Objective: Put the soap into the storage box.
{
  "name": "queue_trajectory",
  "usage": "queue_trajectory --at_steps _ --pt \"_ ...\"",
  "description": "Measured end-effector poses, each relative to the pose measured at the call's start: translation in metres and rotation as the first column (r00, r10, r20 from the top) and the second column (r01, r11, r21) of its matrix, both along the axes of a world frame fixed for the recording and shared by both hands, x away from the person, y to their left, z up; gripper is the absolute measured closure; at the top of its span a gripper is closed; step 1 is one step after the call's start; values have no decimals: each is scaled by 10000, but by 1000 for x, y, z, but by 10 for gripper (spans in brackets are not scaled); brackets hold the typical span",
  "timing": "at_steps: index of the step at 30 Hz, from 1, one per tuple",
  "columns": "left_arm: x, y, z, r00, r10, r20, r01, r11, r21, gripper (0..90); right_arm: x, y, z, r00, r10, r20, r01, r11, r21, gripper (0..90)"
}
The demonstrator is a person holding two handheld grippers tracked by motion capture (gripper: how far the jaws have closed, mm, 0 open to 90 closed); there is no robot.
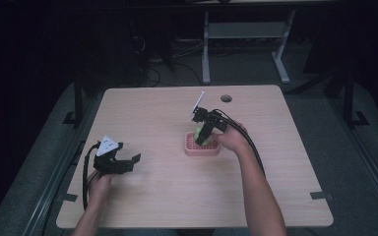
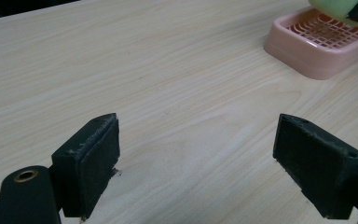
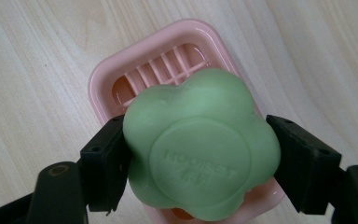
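**Green soap held over the pink dish**

I work at a pale wood-grain table [image 1: 157, 196] with rounded corners and one round cable hole [image 1: 226, 98] near its far edge. The room around it is dark. Beyond the far edge I see the white legs of another desk [image 1: 205, 49] and some loose cables on the floor [image 1: 147, 69]. Grey floor runs along both sides of the table.

On the tabletop I count one soap dish [image 1: 203, 147] and one bar of soap; apart from my own tools there is little else. The dish is pink, with a slatted grid inside, and it lies near the middle of the table.

My right gripper [image 3: 198, 154] points down over the dish. Its two jaws press on either side of the green soap [image 3: 200, 149], a flower-shaped bar with a round raised stamp on its face. The soap sits over the dish, covering most of the grid; whether it touches the slats I cannot tell.

My left gripper [image 2: 196, 158] rests low over bare wood well to the left of the dish [image 2: 317, 46], jaws spread wide with nothing between them. The stretch of table between it and the dish is clear.
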State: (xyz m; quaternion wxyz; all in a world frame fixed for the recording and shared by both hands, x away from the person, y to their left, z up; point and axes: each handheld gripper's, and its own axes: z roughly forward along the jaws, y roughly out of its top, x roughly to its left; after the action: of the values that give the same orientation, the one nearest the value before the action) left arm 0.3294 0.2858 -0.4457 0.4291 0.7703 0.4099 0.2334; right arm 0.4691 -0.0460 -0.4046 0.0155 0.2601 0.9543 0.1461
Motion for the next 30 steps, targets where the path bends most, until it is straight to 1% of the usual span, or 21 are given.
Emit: queue_trajectory --at_steps 2,6,8,12,16,19,23,26,27,30 --pt "0 0 0 10000 10 77 -10 10000 -3 143 0 1 -2 10000 21 -14 -21 10000 -62 259" --pt "0 0 0 10000 7 -24 -7 10000 -11 143 1 3 -4 10000 -20 -68 20 10000 -79 259" --pt "0 0 0 10000 4 8 -4 10000 16 143 2 3 -5 9999 -62 -137 61 9999 -88 259" --pt "-1 1 1 10000 28 89 -28 10000 -58 143 3 2 -7 9997 -139 -222 135 9998 -156 259" --pt "0 0 1 10000 13 7 -13 10000 -43 143 3 1 -8 9997 -164 -184 162 9998 -126 258" --pt "0 -1 1 10000 17 70 -16 10000 -37 143 2 0 -9 9996 -207 -192 203 9996 -211 259" --pt "0 -1 1 10000 -16 16 16 10000 -17 143 2 -2 -11 9995 -221 -204 218 9997 -137 259" --pt "0 -1 1 10000 -8 22 8 10000 -25 143 1 -2 -11 9991 -309 -303 305 9995 -115 258" --pt "0 -1 1 10000 -8 19 8 10000 -26 143 1 -2 -12 9988 -330 -353 325 9994 -125 258" --pt "-1 -1 1 10000 9 46 -8 10000 -75 143 1 -2 -12 9993 -247 -264 240 9994 -264 258"
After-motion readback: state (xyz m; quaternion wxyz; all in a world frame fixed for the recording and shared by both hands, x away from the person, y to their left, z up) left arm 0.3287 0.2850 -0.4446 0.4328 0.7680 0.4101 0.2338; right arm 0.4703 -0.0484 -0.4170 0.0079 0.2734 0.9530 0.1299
